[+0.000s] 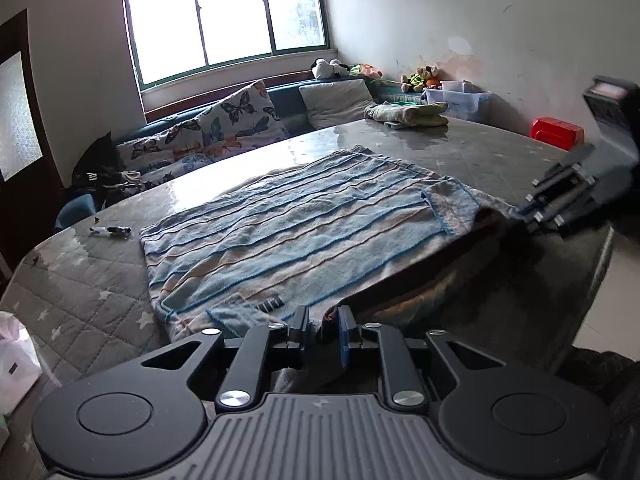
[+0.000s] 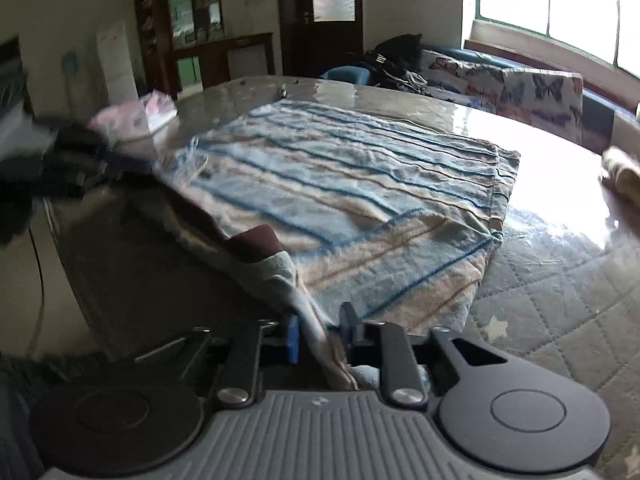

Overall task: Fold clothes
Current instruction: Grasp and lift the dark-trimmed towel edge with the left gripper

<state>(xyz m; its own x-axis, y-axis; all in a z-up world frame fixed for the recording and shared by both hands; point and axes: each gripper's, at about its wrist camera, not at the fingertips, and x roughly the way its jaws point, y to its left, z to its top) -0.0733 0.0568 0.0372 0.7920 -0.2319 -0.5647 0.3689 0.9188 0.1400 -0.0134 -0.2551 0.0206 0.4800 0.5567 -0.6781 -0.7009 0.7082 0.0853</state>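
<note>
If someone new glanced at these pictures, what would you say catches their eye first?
A blue-and-beige striped garment lies spread across the grey quilted table. The left tool and the right tool each pinch its near edge. Behind, a bright window glares off the tabletop.

a grey quilted star-print table cover (image 1: pixel 84 296) lies under glossy clear plastic. a butterfly-print cushion (image 1: pixel 240 116) leans below the window (image 1: pixel 224 16). soft toys (image 1: pixel 420 78), a clear plastic tub (image 1: pixel 460 98) and a red plastic stool (image 1: pixel 558 130) stand beyond.
</note>
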